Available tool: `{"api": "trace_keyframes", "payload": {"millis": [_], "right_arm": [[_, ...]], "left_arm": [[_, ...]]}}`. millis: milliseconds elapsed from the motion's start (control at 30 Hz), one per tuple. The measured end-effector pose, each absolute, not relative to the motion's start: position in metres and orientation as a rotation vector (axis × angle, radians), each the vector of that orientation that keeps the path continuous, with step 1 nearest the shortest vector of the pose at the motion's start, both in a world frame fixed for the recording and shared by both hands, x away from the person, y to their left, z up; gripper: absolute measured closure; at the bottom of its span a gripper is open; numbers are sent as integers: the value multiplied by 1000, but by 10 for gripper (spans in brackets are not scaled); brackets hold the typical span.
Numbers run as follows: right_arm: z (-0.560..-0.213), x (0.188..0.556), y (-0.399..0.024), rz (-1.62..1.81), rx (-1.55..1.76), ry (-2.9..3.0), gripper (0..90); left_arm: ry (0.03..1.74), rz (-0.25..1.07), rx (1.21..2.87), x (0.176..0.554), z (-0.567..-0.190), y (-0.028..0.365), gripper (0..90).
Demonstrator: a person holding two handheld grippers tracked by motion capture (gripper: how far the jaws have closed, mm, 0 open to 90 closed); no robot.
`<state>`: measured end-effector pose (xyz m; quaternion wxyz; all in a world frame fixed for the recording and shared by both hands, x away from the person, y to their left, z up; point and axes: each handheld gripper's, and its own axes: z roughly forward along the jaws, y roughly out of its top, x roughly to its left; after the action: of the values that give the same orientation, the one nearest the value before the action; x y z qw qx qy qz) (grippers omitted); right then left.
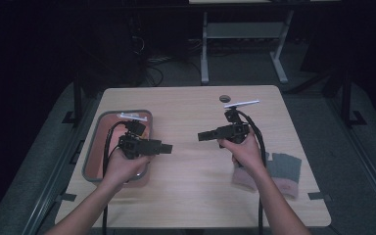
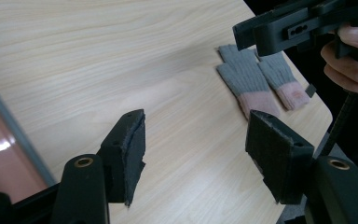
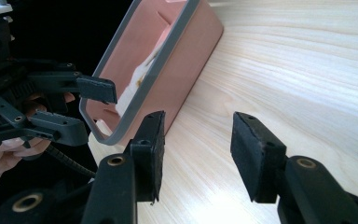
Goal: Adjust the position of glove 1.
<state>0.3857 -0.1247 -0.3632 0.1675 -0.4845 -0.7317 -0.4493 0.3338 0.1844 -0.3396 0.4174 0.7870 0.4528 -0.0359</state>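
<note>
Both grippers hover above the wooden table (image 1: 191, 147), facing each other across its middle, and neither holds anything: the left gripper (image 2: 193, 154) has its jaws spread wide, and so does the right gripper (image 3: 196, 154). The things most likely in hand are the pair of gloves (image 1: 274, 169), grey with pink cuffs, lying flat and side by side on the table, well away from the pink tray (image 1: 94, 147) and near the table's right front corner, just behind the right hand (image 1: 247, 149). The tray, with its grey rim, sits at the opposite side, under the left hand (image 1: 122, 166); something pale lies inside it, too unclear to name. To start well, the right gripper would probably turn back toward the gloves, come down over one cuff with jaws kept wide, and pinch a single glove rather than both. Soft knit may drag its neighbour along, so a slow lift seems wise.
</note>
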Motion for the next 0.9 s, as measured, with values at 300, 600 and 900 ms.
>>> {"api": "trace_keyframes", "payload": {"millis": [300,600,900], "right_arm": [[-369,379,-147,-1288,-1416,-2071,517],[-374,372,-168,-1304,-1453,-2053,498],[-379,367,-183,-1301,-1460,-2053,483]], "left_arm": [[1106,-104,1992,332,-341,167,372],[1071,-116,2003,330,-343,151,355],[1043,-124,2006,329,-346,136,326]]}}
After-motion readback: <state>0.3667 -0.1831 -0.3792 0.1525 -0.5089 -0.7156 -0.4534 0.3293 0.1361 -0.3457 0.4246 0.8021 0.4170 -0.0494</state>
